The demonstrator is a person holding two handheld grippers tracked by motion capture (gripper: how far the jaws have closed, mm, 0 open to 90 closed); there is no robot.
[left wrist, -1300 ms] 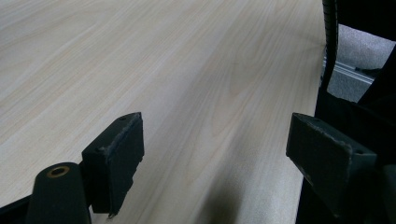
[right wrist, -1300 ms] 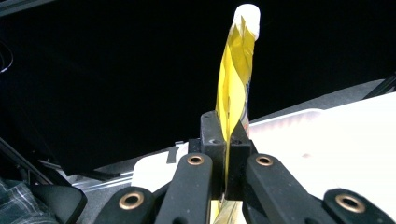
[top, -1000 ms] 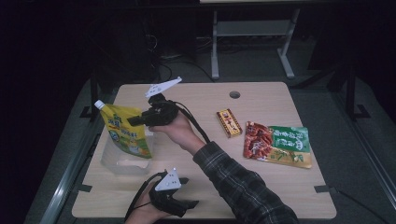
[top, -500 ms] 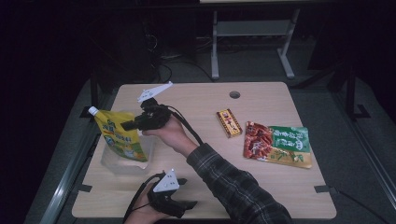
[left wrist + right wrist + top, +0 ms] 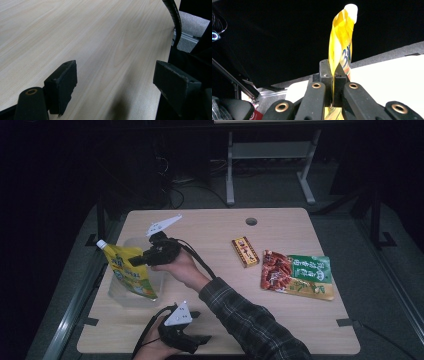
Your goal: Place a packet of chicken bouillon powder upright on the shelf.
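While its jaws pinch a yellow pouch (image 5: 129, 270), the right gripper (image 5: 142, 259) holds it tilted over a clear tub (image 5: 117, 292) by the table's (image 5: 210, 230) left edge. The left gripper (image 5: 192, 345) rests wide open and empty at the near edge.

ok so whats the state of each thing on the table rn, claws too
yellow spout pouch: capped, tilted, held up with its lower end in the clear container
clear container: upright, open top
right claw: shut on the pouch
left claw: open, holding nothing, low at the near table edge
small snack box: lying flat, apart
red snack packet: flat, sealed as far as visible
green snack packet: flat, beside the red one
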